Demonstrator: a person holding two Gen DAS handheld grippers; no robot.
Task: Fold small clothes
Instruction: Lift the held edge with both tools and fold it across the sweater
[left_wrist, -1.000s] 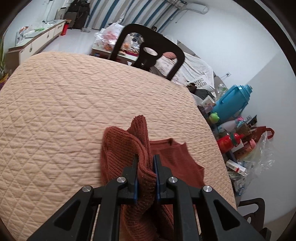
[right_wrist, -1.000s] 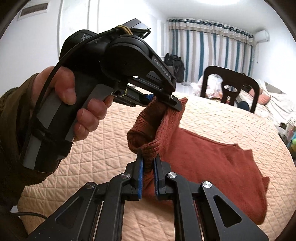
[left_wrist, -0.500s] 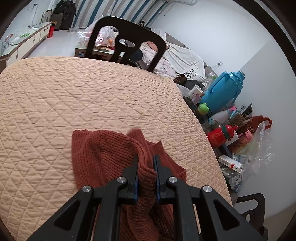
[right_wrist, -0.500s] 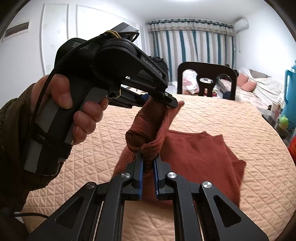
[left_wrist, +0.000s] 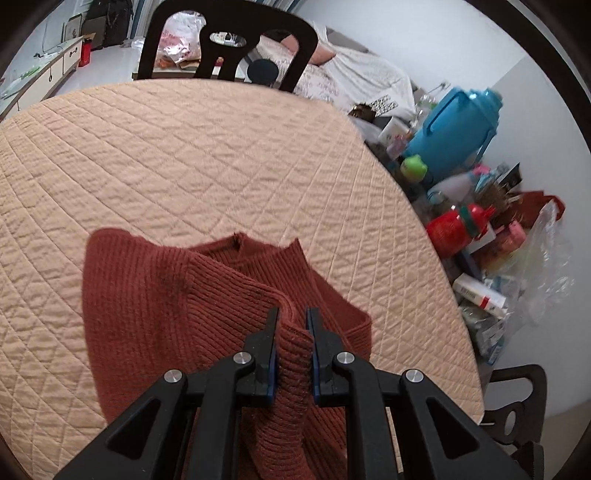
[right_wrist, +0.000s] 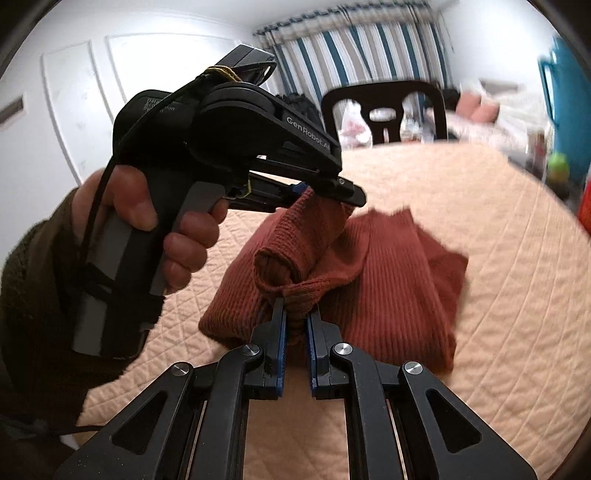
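Note:
A small rust-red knit garment (left_wrist: 155, 295) lies partly folded on the quilted peach table cover (left_wrist: 184, 155). My left gripper (left_wrist: 291, 325) is shut on a bunched edge of it, held just above the cloth. In the right wrist view the same garment (right_wrist: 399, 280) lies doubled over on the cover (right_wrist: 498, 229). My right gripper (right_wrist: 295, 314) is shut on another bunched edge. The left gripper (right_wrist: 325, 195), held in a hand, grips the cloth close above and behind the right one. A short roll of fabric hangs between the two grips.
A black chair (left_wrist: 229, 40) stands at the table's far edge. At the right, beyond the table edge, stand a blue thermos jug (left_wrist: 458, 136), a red bottle (left_wrist: 454, 229), boxes and plastic bags. Another black chair part (left_wrist: 517, 398) shows at lower right.
Both grippers have carried the held edge forward and down over the garment. The lifted cloth now lies doubled over itself and lower to the table.

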